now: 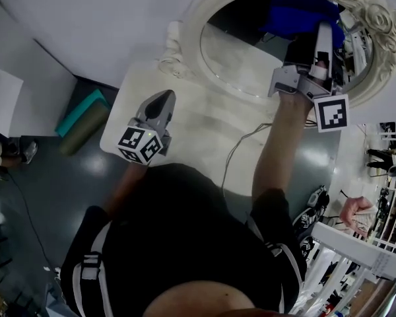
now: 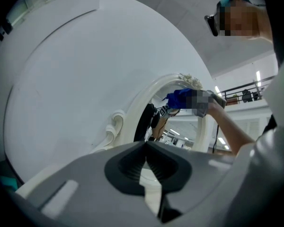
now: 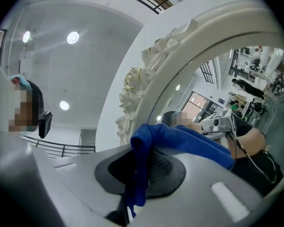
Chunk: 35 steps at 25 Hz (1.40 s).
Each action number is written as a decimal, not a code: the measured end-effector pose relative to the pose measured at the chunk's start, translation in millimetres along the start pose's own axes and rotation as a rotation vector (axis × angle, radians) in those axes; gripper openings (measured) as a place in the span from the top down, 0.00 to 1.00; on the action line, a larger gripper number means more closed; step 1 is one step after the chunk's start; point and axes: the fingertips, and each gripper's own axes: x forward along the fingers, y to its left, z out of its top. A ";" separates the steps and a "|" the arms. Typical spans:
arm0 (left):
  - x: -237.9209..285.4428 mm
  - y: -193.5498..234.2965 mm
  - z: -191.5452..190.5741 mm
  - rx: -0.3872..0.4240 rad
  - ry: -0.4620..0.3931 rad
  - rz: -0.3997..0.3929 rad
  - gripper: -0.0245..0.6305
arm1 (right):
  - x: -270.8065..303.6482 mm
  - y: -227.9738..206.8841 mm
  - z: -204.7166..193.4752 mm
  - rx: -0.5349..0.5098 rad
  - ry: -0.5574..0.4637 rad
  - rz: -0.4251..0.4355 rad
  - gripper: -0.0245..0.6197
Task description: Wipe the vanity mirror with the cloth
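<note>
The oval vanity mirror (image 1: 251, 65) in its ornate white frame (image 1: 369, 15) stands at the back of a white table (image 1: 204, 127). My right gripper (image 1: 322, 33) is raised against the glass near the frame's top right, shut on a blue cloth (image 1: 297, 10). In the right gripper view the cloth (image 3: 180, 138) hangs out between the jaws and lies against the mirror glass (image 3: 232, 84) beside the carved frame (image 3: 146, 79). My left gripper (image 1: 164, 102) hovers low over the table to the mirror's left, shut and holding nothing. The left gripper view shows its jaws (image 2: 146, 146) closed, the mirror frame (image 2: 141, 109) ahead.
A thin cable (image 1: 234, 152) trails across the table under my right arm. A white wall (image 1: 99, 25) stands behind the mirror. On the dark floor at left lies a teal and green roll (image 1: 82, 117). White railings (image 1: 360, 246) are at lower right.
</note>
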 end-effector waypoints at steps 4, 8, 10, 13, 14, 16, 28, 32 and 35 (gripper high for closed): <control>-2.1 -4.5 -3.1 0.004 0.014 -0.002 0.95 | -35.1 -5.1 -25.9 -0.051 0.068 -0.027 0.92; -0.5 -10.6 -11.1 0.001 0.042 -0.009 0.95 | -74.2 -11.6 -62.8 -0.188 0.189 -0.059 0.92; -0.2 -14.5 -16.5 -0.003 0.058 -0.012 0.95 | -98.5 -12.5 -85.1 -0.269 0.263 -0.068 0.92; 2.6 -20.2 -23.6 -0.003 0.074 -0.018 0.95 | -148.5 -19.1 -129.8 -0.363 0.393 -0.111 0.92; 3.9 -22.3 -25.8 -0.004 0.078 -0.021 0.95 | -168.5 -24.6 -147.6 -0.364 0.440 -0.139 0.92; 6.7 -27.4 -31.1 -0.003 0.089 -0.029 0.95 | -207.3 -37.1 -177.3 -0.324 0.508 -0.210 0.92; 13.6 -65.6 -66.2 -0.001 0.173 -0.098 0.95 | -312.0 -53.2 -219.4 -0.247 0.627 -0.415 0.92; 15.1 -72.6 -69.4 0.003 0.180 -0.112 0.95 | -319.5 -53.5 -222.9 -0.231 0.632 -0.425 0.92; 16.9 -75.7 -71.3 0.003 0.184 -0.119 0.95 | -319.8 -53.2 -223.6 -0.233 0.635 -0.419 0.92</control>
